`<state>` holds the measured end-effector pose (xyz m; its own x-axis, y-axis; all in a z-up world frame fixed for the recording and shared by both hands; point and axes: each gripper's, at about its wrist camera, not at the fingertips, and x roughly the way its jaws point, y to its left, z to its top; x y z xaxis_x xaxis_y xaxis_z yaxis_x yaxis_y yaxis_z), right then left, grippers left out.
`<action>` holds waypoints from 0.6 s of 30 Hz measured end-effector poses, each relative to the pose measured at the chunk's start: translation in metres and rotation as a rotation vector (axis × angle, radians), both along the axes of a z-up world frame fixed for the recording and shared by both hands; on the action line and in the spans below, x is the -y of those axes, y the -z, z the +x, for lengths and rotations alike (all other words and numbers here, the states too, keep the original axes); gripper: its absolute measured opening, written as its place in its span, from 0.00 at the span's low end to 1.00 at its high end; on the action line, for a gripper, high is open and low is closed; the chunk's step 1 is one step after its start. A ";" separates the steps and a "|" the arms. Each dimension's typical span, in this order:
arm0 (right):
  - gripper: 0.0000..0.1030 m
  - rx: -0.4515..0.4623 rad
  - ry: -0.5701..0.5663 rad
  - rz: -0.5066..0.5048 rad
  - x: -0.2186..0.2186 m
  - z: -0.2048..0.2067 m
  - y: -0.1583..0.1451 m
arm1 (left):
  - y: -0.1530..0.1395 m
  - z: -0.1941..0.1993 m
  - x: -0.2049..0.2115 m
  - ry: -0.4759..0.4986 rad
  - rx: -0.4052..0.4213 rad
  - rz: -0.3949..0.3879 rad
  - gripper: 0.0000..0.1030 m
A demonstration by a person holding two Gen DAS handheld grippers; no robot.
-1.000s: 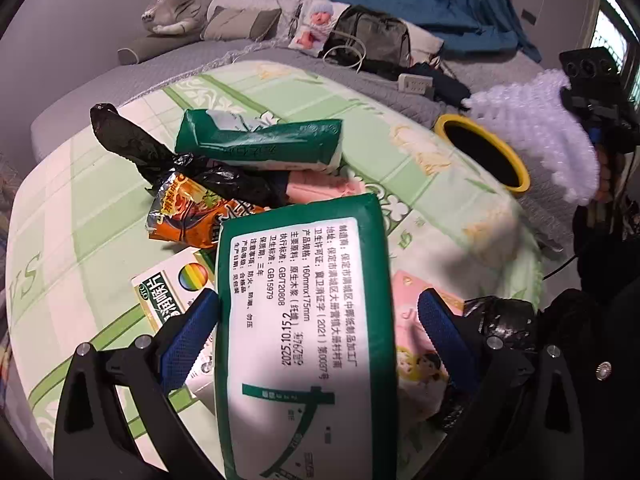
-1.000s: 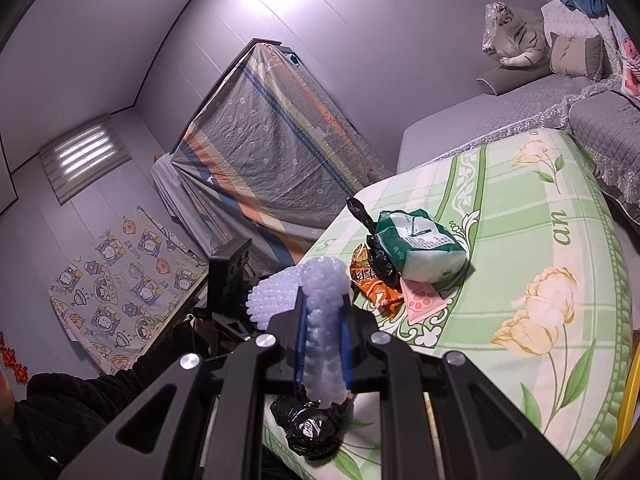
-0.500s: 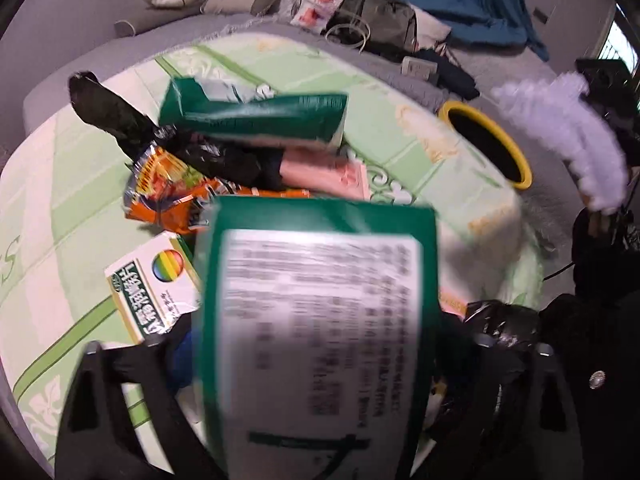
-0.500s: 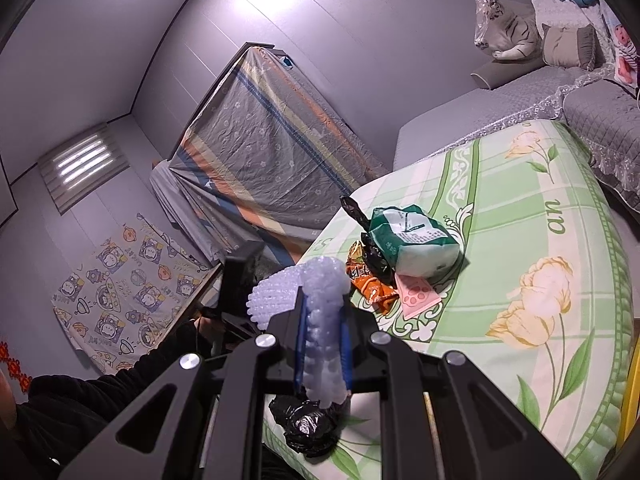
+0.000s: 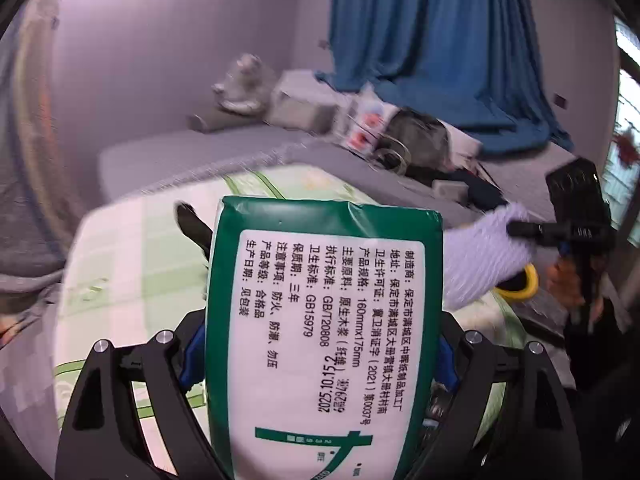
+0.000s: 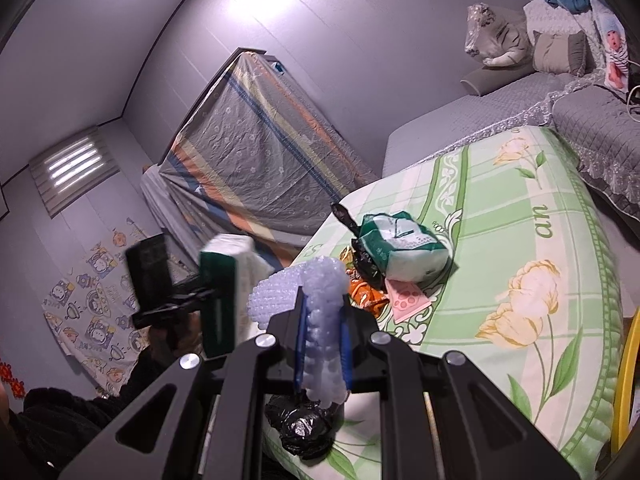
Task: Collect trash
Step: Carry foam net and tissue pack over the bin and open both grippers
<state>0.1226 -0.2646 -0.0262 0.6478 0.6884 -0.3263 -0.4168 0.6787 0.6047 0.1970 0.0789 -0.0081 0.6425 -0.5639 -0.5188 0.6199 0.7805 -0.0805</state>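
Green-and-white tissue pack (image 5: 324, 336) clamped in the left gripper (image 5: 316, 356), lifted above the bed (image 6: 520, 248).
The right gripper (image 6: 323, 344) is closed on a strip of bubble wrap (image 6: 320, 304). Behind it on the bed lie a second tissue pack (image 6: 404, 248), an orange wrapper (image 6: 362, 294) and a pink packet (image 6: 408, 300); a crumpled black bag (image 6: 304, 428) sits just below the right gripper.

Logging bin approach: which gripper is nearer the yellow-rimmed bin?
Right. The right gripper, clamping bubble wrap, hangs just above the bin; the left gripper holds its tissue pack farther back.
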 end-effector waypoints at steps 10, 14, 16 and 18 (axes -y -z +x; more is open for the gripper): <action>0.13 0.028 0.221 0.042 0.053 -0.016 -0.014 | -0.033 -0.028 0.072 -0.096 0.085 -0.071 0.79; 0.13 0.031 0.299 0.054 0.081 -0.030 -0.014 | -0.032 -0.029 0.119 -0.019 0.058 -0.073 0.79; 0.13 0.033 0.343 0.058 0.098 -0.039 -0.013 | -0.031 -0.029 0.140 0.027 0.047 -0.084 0.79; 0.13 0.033 0.385 0.057 0.112 -0.047 -0.011 | -0.029 -0.031 0.165 0.067 0.044 -0.071 0.79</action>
